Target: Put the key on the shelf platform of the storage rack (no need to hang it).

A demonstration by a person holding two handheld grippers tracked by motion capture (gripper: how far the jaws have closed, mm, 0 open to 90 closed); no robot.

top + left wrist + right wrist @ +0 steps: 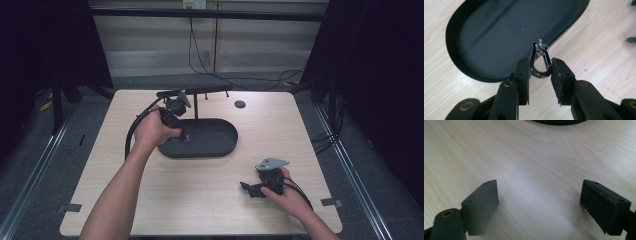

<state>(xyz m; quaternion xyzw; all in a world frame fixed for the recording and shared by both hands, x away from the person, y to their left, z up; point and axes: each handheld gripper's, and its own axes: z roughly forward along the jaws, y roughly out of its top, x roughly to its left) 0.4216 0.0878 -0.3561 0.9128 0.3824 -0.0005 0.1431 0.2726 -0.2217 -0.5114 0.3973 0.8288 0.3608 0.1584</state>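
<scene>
2 jaws of left gripper (540,68) clamp carabiner (539,60) over tray (454,37) (right gripper (539,202) gapes wide).

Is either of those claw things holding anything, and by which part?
The left gripper pinches a metal clip by its rounded lower end, over the black tray. The right gripper holds nothing, jaws wide apart.

In the high view the carabiner (539,60) is too small to make out, hidden behind the left hand (152,131); the left tool (539,72) view cuts the black tray (499,32) off at its top edge; the right tool (539,205) view shows a mere sliver of that tray's rim.
</scene>
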